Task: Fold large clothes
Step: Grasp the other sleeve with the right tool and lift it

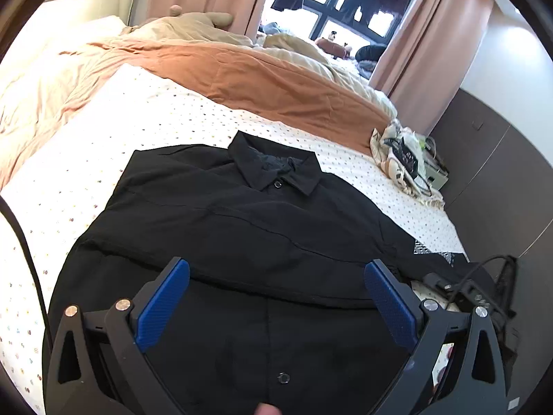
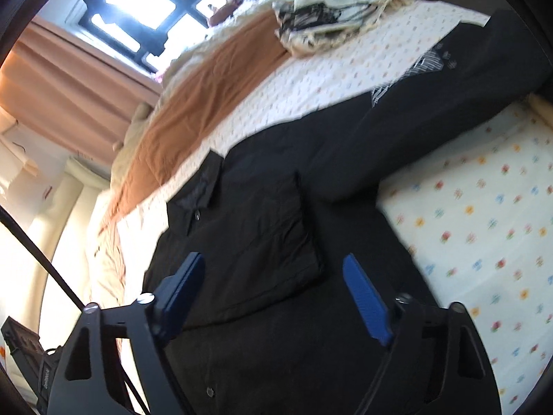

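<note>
A black button-up shirt [image 1: 242,221] lies front up on the flower-print bed sheet [image 1: 145,114], collar [image 1: 276,166] away from me. One sleeve lies folded across its chest. My left gripper [image 1: 276,266] is open and empty, hovering over the shirt's lower front. In the right wrist view the same shirt [image 2: 269,214] lies with a sleeve [image 2: 432,103] stretched toward the upper right over the sheet [image 2: 484,224]. My right gripper [image 2: 273,259] is open and empty just above the shirt's body.
An orange and cream duvet [image 1: 242,72] is bunched across the far side of the bed. A pile of cloth and cables [image 1: 404,159] sits at the bed's right edge, also in the right wrist view [image 2: 318,17]. Pink curtains [image 1: 432,52] and a window stand beyond.
</note>
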Available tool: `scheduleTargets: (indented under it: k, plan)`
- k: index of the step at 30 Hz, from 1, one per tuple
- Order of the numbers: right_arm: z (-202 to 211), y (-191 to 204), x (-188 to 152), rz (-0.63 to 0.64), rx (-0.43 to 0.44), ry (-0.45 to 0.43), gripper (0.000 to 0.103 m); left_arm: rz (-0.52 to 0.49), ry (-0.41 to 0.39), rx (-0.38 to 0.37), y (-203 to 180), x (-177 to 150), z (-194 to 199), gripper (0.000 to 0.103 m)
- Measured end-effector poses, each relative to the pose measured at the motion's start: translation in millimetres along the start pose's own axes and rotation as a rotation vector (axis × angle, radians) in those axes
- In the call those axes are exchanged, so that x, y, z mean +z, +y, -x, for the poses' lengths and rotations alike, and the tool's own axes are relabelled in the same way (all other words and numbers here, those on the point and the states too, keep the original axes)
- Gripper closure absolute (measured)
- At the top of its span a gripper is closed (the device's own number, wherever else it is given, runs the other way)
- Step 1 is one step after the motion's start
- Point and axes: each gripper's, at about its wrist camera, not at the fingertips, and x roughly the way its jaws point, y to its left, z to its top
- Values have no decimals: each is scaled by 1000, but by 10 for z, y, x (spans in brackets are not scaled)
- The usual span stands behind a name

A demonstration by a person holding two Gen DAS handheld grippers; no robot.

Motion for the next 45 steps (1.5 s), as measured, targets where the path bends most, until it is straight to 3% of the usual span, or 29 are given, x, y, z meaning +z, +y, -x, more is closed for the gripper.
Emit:
scheduleTargets:
  k: [2,6,13,17,19,23,27,32,35,36,38,39,40,41,45]
  plan:
    - [-123,54,-39,12,-13,33,32,30,-1,-26,136,-3,-9,0]
    - [-340,111,-89,0,-19,87,54,100,-5,-45,379,-14,-41,3]
    - [-564,60,4,-35,-76,97,57,143,-22,-55,554,-1,-24,6]
    - [-652,118,116,15,-125,72,82,161,-27,-65,633,7,-22,6]
    - [-690,89,171,-4,-113,61,88,172,-35,-57,691,0,1,6]
    - [-775,37,302,-62,-84,32,90,206,-38,-44,774,-8,4,6]
    - [-896,92,356,-17,-107,5,90,249,-42,0,845,-17,-14,6]
    - [-1052,153,514,-36,-112,-9,90,235,-45,65,855,-23,-74,6]
    - [-1089,277,363,-16,-127,-20,89,221,-58,88,847,-30,-81,6]
    - [-1069,304,317,-11,-132,-19,87,223,-61,95,840,-36,-80,6]
    - [-979,295,298,-14,-132,-36,66,236,-67,92,823,-61,-79,6]
    - [-908,298,304,-18,-127,-52,32,237,-67,88,811,-63,-79,6]
    - [-840,292,305,-22,-120,-69,17,232,-67,87,787,-71,-77,6]
    - [-753,283,310,-30,-111,-88,10,221,-69,89,760,-74,-72,6]
    - [-472,178,283,-70,-91,-114,10,175,-84,101,640,-76,-51,6]
